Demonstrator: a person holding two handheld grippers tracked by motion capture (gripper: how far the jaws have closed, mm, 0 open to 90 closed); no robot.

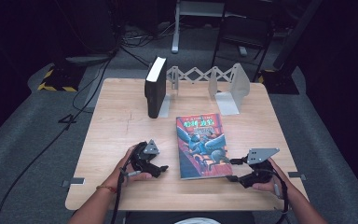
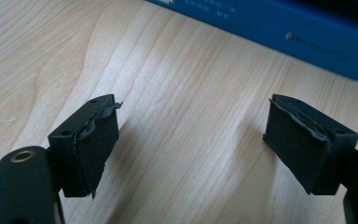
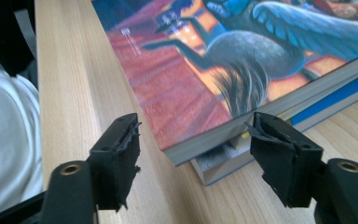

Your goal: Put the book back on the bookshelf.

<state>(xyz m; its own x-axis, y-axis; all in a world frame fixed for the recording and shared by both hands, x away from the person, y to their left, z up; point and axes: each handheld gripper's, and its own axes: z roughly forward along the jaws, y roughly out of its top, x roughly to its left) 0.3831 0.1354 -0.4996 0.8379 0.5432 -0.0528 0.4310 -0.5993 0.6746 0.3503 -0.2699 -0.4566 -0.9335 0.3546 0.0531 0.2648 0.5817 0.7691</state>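
Right tongs (image 3: 193, 156) gaped around the book's (image 3: 200, 88) near corner, apparently not gripping. Left tongs (image 2: 191, 144) hung released over bare counter (image 2: 177, 84), beside the book.

my table (image 1: 121, 126) is pale, matt wood grain. the paperback book (image 1: 200, 144) has a glossy cover and paper pages. my right gripper (image 3: 193, 154) wears matt black, frayed rubbery pads.
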